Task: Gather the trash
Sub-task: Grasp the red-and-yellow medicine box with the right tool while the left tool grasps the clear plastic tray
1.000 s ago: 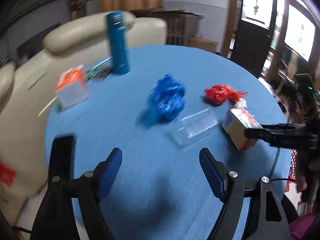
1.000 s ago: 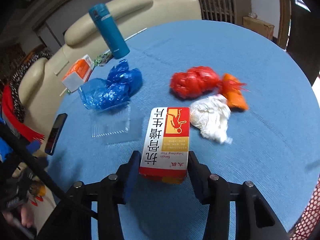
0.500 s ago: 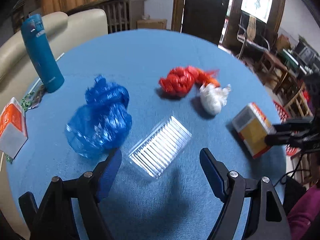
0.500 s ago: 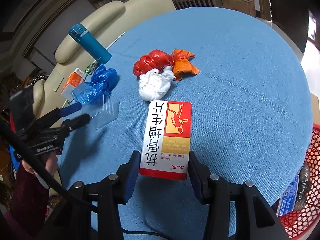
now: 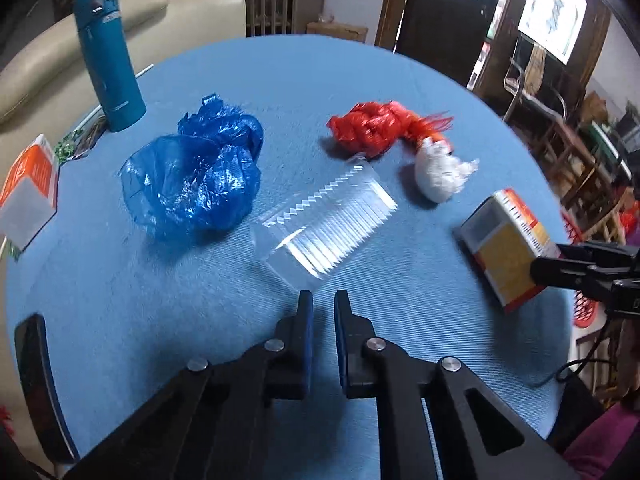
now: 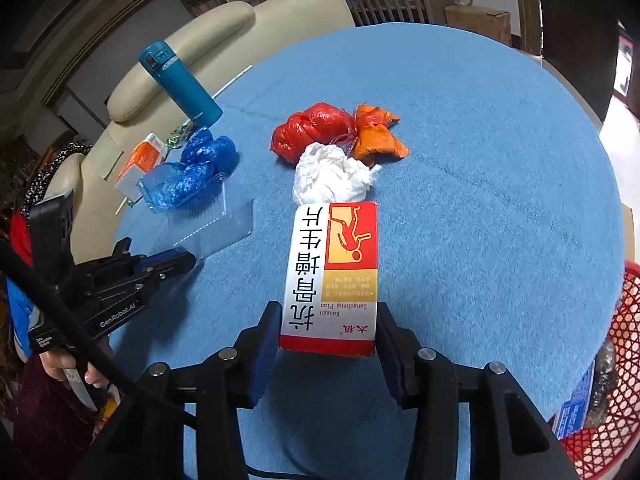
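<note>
Two grippers are at work over the round blue desk (image 5: 120,320). Nearest, the left gripper (image 5: 319,300) has its jaws brought together on the near corner of the clear plastic tray (image 5: 326,216); whether the thin edge is truly caught between them cannot be told, since the tips meet just at the tray's 6 o'clock corner. A second ago these jaws stood wide and the tray lay farther ahead, with the blue bag (image 5: 196,176) centred; the view has since swung and closed in. To do this step well, confirm the corner is pinched before lifting, and raise it gently, as thin ribbed plastic is likely to slip or flex.

The right gripper (image 6: 328,336) holds the red and white box (image 6: 330,276) by its near end, jaws pressed on both long sides, as before. The red basket (image 6: 612,360) at 4 o'clock appears to be the bin. Beyond lie the white wad (image 6: 328,176), red bag (image 6: 312,132) and orange bag (image 6: 376,136), uncollected. Farthest, at 10 o'clock, stands the teal flask (image 6: 180,84).
</note>
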A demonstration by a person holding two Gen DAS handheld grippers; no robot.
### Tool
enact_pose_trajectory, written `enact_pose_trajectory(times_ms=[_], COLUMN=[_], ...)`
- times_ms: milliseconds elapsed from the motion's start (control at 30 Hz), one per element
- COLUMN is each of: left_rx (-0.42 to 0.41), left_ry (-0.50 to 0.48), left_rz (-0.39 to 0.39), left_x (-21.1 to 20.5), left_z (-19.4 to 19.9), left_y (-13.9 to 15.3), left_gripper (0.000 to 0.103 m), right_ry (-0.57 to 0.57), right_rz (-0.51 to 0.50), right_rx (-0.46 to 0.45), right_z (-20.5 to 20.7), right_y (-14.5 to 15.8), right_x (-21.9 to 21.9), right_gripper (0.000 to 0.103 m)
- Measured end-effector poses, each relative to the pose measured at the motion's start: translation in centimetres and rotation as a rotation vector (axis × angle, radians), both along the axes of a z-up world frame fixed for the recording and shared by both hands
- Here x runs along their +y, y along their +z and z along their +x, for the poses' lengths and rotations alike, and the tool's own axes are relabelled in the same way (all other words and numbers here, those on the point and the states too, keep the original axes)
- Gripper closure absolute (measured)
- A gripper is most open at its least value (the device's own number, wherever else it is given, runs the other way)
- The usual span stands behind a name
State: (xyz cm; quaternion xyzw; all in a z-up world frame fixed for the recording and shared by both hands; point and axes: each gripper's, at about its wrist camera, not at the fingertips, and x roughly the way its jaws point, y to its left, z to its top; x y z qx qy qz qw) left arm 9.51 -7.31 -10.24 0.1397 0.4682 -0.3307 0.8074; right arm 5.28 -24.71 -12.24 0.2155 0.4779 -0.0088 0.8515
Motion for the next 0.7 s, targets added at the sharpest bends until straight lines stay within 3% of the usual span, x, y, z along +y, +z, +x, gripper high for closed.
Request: enact_pose_trajectory(times_ms=[133,167,200,267,400,633,700], left_rx=[-0.059,-0.066,-0.072,-0.127,-0.128,-0.070,-0.046], left_ry=[0.026,0.027,0.030,0.033,-0.051,-0.145,-0.141], left_rz=[-0.011,-0.013,-0.007,0.007,0.038,0.162,0.160], left_x=[0.5,0.7,0.6,0.4,-1.4,-5.2,-5.2], left_z=[-1.2,-1.1,-0.9,-0.5,0.8,2.9,3.1], left_y=[1.9,2.3,2.7,3.9,4.4,0.9,0.0], left_gripper=[0.092,0.078,0.048,0.021,0.021,0.021,0.022], right_ry=[-0.005,-0.008,-0.008,-0.010,-0.006,0.002,0.006], right_rz=[0.009,0.016,0.020,0.028,0.064,0.077,0.076], right_rx=[-0.016,-0.018,-0.018,-0.019,-0.005,0.004,0.018], right_z=[-1.3,-1.7,-2.0,-2.5,-3.0,-2.6,-2.3], right_y=[0.6,0.7,0.7,0.7,0.0,-0.5,-0.5], right_x=[-0.2,-0.4,-0.5,-0.7,-0.9,-1.0,-1.0], right_gripper=[0.055,0.055,0.055,0.055,0.055,0.055,0.052])
